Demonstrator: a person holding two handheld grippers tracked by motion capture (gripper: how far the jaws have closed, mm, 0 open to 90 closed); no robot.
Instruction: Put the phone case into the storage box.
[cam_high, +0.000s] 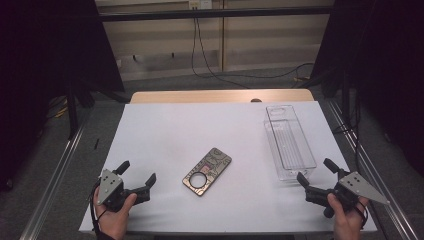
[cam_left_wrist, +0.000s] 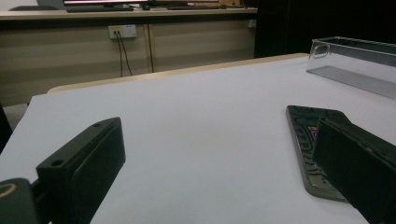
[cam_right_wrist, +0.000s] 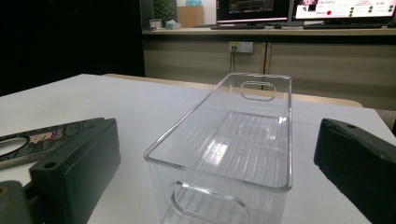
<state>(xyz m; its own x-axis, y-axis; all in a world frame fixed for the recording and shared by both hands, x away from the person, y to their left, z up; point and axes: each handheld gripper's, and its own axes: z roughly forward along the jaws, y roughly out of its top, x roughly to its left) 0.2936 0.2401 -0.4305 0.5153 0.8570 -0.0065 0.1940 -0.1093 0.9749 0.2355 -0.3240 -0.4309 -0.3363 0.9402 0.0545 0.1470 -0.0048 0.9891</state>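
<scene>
Patterned phone case (cam_high: 207, 171) flat, clear bin (cam_high: 290, 141) upright

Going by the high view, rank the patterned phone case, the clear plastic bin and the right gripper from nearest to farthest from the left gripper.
1. Patterned phone case: flat on the white sheet, just right of the left gripper.
2. Clear plastic bin: on the table's right side, beyond the case.
3. Right gripper: at the near right corner, past the bin's near end.

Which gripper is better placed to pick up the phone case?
Left. The left gripper is open and nearer the phone case; the right gripper faces the clear bin.
</scene>
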